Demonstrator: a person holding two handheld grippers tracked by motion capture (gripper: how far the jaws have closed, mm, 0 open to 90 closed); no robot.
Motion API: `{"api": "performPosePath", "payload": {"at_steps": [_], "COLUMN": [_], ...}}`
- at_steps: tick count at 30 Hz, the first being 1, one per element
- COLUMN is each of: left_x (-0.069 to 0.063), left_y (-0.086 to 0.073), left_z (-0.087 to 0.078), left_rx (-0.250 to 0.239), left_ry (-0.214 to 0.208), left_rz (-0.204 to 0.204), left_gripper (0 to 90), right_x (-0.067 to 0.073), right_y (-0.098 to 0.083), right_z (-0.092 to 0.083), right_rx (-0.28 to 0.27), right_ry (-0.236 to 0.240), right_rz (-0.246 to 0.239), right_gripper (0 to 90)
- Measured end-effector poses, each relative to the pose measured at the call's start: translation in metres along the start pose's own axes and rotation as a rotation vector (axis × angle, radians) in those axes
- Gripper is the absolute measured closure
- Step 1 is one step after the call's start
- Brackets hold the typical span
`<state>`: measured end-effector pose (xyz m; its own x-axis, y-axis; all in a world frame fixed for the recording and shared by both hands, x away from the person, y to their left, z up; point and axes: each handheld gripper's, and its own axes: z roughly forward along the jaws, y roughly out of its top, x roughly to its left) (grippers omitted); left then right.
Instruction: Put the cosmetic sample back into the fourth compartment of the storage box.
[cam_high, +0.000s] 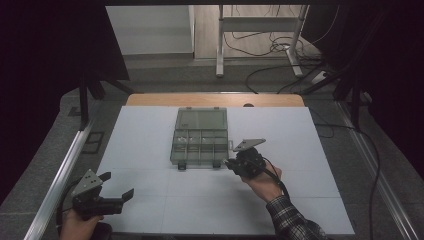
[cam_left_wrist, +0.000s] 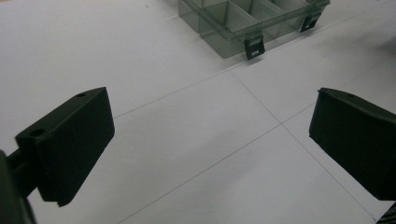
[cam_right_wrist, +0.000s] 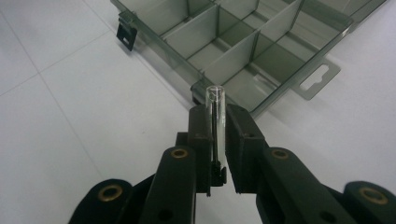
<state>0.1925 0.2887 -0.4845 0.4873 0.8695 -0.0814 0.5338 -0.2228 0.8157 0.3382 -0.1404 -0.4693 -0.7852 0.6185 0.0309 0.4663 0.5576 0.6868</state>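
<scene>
A smoky clear organizer box (cam_high: 200, 146) lies open at the middle of the white table, its lid (cam_high: 201, 120) folded flat behind it. In the right gripper view its divided compartments (cam_right_wrist: 243, 51) look empty, and my right gripper (cam_right_wrist: 218, 115) is shut on a small clear tube (cam_right_wrist: 215, 95) that stands up between the jaws, just short of the box's near corner. From above, the right gripper (cam_high: 230, 164) sits at the box's front right corner. My left gripper (cam_high: 119, 184) rests at the front left, jaws wide open (cam_left_wrist: 210, 140) with nothing between them, well away from the box (cam_left_wrist: 243, 23).
White sheets (cam_high: 150, 150) cover the table. Two black latches (cam_left_wrist: 254, 46) hang off the box's front wall, and a hang tab (cam_right_wrist: 320, 79) sticks out at its side. Beyond the far edge are a desk frame (cam_high: 260, 30) and floor cables.
</scene>
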Motion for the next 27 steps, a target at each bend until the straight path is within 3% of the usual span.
{"api": "performPosePath", "payload": {"at_steps": [9,14,27], "left_x": [0.000,0.000,0.000], "left_y": [0.000,0.000,0.000], "left_z": [0.000,0.000,0.000], "left_rx": [0.000,0.001,0.003], "left_ry": [-0.001,-0.001,-0.001], "left_rz": [-0.001,-0.001,0.000], "left_gripper": [0.3,0.4,0.4], "right_x": [-0.005,-0.009,-0.018], "right_y": [0.009,0.014,0.022], "right_z": [0.004,0.008,0.018], "right_rx": [-0.021,-0.033,-0.035], "right_ry": [-0.022,-0.028,-0.044], "right_rz": [-0.004,0.021,0.012], "right_gripper": [80.2,80.1,80.1]}}
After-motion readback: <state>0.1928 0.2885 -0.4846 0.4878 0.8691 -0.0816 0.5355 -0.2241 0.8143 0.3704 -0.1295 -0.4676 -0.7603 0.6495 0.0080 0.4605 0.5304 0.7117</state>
